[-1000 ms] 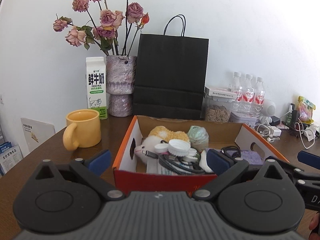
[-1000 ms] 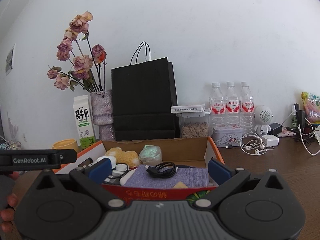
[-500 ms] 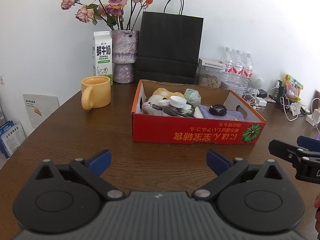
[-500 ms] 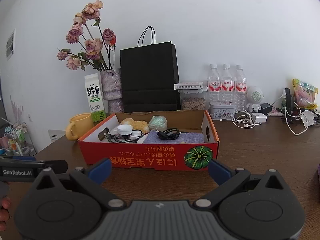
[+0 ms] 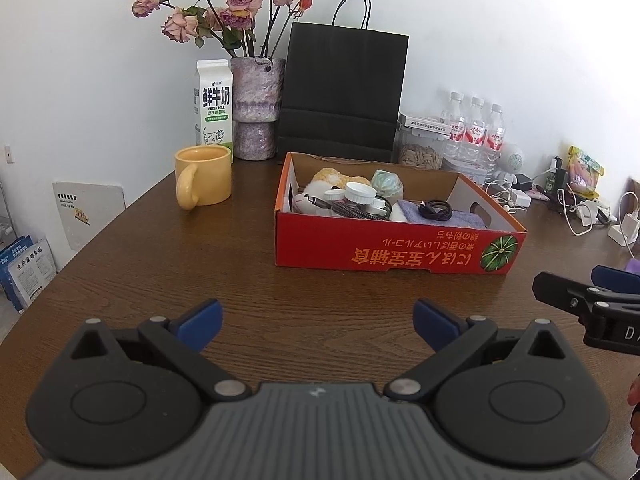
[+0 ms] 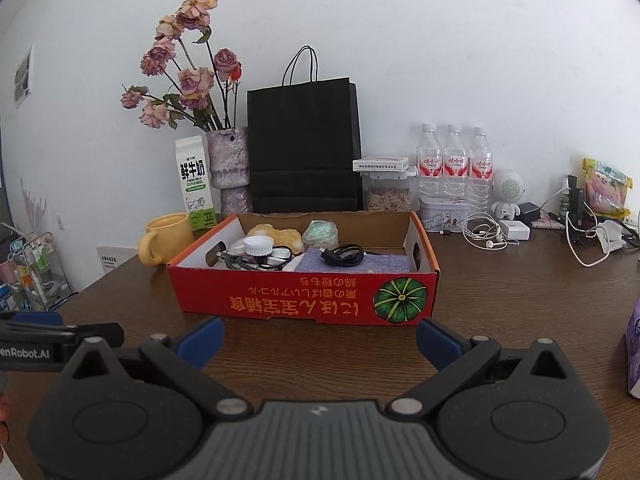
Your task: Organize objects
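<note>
- Table (image 5: pixel 132 264): we have pulled both grippers back from over the box toward the near edge, so a broad strip of bare wood now lies between us and it; to us that reads as a step closed or a fresh survey before the next pick.
- Box (image 6: pixel 304 304): it sits mid-table, its red front wall facing us, with open room on its left flank and at its front, while the bag (image 5: pixel 344 92) stands close behind.
- Mug (image 5: pixel 204 176): left of the box, apart from it, near the far left edge.
- Cable (image 6: pixel 344 256): coiled on the cloth (image 6: pixel 360 265) inside the box, right half.
- Left gripper (image 5: pixel 318 322): fingers spread wide, holding nothing.
- Right gripper (image 6: pixel 320 338): fingers spread wide too, empty, level with the left one.
</note>
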The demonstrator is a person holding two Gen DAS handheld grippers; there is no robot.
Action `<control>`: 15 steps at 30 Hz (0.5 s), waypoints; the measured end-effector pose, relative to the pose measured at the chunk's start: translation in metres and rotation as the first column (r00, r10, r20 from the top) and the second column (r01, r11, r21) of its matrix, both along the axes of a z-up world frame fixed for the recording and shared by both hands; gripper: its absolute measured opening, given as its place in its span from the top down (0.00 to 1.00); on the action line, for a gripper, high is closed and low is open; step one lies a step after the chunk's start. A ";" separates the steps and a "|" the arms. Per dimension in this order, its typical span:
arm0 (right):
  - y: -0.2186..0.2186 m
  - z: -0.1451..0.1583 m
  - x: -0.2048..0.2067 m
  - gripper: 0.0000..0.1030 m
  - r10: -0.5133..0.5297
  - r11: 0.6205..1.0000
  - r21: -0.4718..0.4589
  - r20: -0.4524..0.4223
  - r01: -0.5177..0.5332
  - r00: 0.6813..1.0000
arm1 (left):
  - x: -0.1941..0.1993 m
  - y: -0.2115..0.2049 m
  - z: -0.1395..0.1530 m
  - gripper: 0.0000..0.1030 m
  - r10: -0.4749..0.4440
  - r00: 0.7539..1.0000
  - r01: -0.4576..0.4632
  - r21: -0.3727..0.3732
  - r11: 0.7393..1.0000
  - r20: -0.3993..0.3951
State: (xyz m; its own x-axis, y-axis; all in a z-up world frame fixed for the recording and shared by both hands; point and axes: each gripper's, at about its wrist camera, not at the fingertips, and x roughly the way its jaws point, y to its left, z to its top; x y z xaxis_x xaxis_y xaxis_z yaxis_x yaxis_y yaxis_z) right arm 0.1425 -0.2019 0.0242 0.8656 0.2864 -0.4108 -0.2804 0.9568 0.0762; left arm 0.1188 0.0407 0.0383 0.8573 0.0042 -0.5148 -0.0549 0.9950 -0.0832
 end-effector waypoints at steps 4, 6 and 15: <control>0.001 0.000 0.000 0.00 0.000 1.000 -0.002 -0.002 0.000 1.000 | 0.001 0.000 0.000 0.00 0.001 1.000 -0.001 -0.001 1.000 -0.003; 0.001 0.000 0.000 0.00 0.000 1.000 -0.003 -0.002 0.000 1.000 | 0.001 0.000 -0.001 0.00 0.001 1.000 -0.001 0.000 1.000 -0.006; 0.001 0.000 0.001 0.00 -0.005 1.000 -0.002 -0.005 0.005 1.000 | 0.001 -0.001 -0.002 0.00 -0.002 1.000 0.002 0.001 1.000 -0.006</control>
State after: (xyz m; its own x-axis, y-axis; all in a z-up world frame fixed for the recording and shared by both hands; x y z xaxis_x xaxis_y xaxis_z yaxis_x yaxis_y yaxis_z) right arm 0.1433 -0.2006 0.0239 0.8648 0.2815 -0.4157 -0.2756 0.9583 0.0757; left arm 0.1193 0.0398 0.0368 0.8544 0.0028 -0.5196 -0.0531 0.9952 -0.0820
